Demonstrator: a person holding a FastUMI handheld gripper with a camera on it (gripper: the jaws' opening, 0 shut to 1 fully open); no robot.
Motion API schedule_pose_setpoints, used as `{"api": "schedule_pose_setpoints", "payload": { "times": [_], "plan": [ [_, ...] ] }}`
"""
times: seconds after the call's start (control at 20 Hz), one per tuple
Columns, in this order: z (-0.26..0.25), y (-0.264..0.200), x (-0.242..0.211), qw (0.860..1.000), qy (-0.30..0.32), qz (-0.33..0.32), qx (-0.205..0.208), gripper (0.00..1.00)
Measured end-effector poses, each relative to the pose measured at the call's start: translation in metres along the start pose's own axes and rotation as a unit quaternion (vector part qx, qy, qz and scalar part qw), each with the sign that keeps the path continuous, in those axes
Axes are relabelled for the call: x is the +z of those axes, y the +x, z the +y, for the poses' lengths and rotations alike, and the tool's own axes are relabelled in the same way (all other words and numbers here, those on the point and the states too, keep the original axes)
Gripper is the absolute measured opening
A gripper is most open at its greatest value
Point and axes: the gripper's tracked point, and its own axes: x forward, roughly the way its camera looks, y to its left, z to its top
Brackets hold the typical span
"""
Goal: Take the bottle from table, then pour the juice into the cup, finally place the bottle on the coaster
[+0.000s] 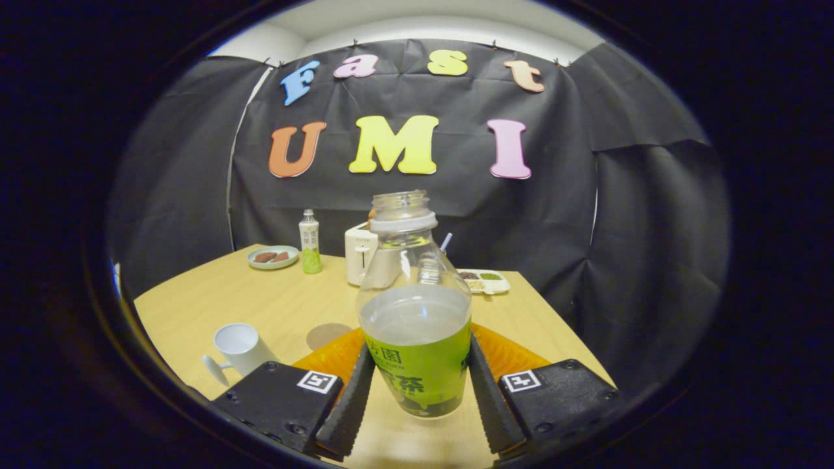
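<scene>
An uncapped clear bottle with a green label stands upright between my fingers, about half full of pale liquid. My gripper is shut on it, one finger pressing each side of the label. I cannot tell whether its base rests on the wooden table or hangs just above it. A white cup with its handle towards me sits to the left of the fingers, its opening facing up. A round brown coaster lies flat on the table between the cup and the bottle, just beyond my left finger.
At the back of the table stand a white toaster, a small bottle with green liquid and a plate of food. A white divided dish lies behind the held bottle on the right. The table's right edge runs close by.
</scene>
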Motion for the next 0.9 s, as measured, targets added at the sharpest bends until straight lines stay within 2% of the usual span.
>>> {"api": "schedule_pose_setpoints", "payload": {
  "times": [0.2, 0.5, 0.7, 0.9],
  "plan": [
    [-0.006, -0.002, 0.01, 0.996, -0.077, 0.019, -0.039, 0.78],
    [-0.009, -0.006, 0.03, 0.975, -0.197, 0.005, -0.101, 0.78],
    [-0.006, -0.008, 0.041, 0.947, -0.282, -0.016, -0.154, 0.78],
    [0.013, -0.013, 0.057, 0.917, -0.35, -0.048, -0.188, 0.78]
  ]
}}
